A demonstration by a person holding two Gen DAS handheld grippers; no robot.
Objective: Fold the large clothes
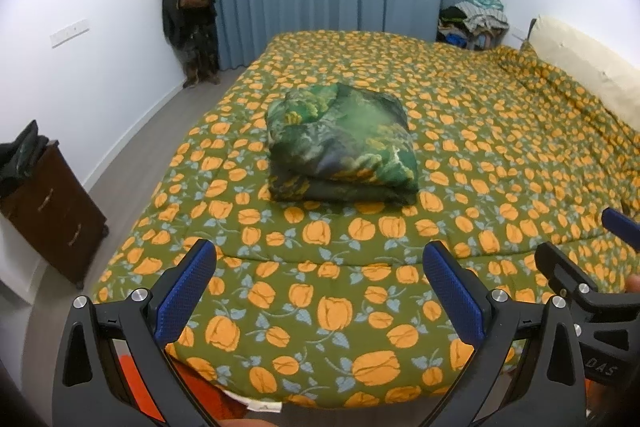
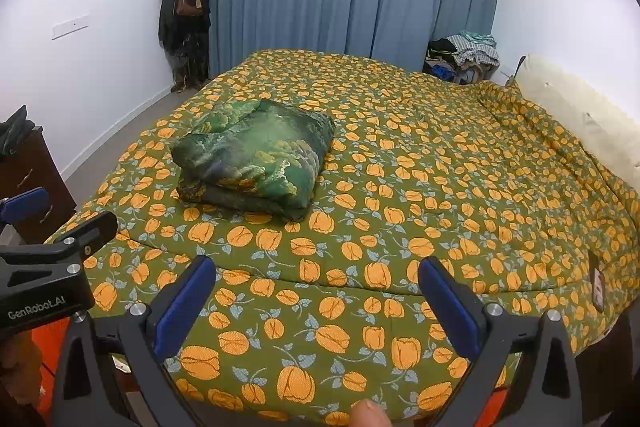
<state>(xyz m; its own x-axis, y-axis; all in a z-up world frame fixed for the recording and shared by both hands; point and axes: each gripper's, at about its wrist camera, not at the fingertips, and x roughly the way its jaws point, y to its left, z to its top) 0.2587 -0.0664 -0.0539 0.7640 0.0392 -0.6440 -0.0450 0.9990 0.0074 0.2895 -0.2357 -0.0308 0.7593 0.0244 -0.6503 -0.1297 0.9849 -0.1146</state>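
On the bed's pumpkin-print quilt (image 1: pixel 360 307), the green floral garment (image 1: pixel 344 143) sits folded in a neat bundle near the foot, so left gripper (image 1: pixel 320 267) and right gripper (image 2: pixel 318 285) hover apart, released and empty.

Left tool (image 1: pixel 320 291) & right tool (image 2: pixel 318 301): black frames, blue textured pads, silver screws. White "GenRobot.AI" lettering at left of right-wrist frame. Fingertip skin at bottom edge.

Both wrist views face the bed (image 1: pixel 480 131) from its foot
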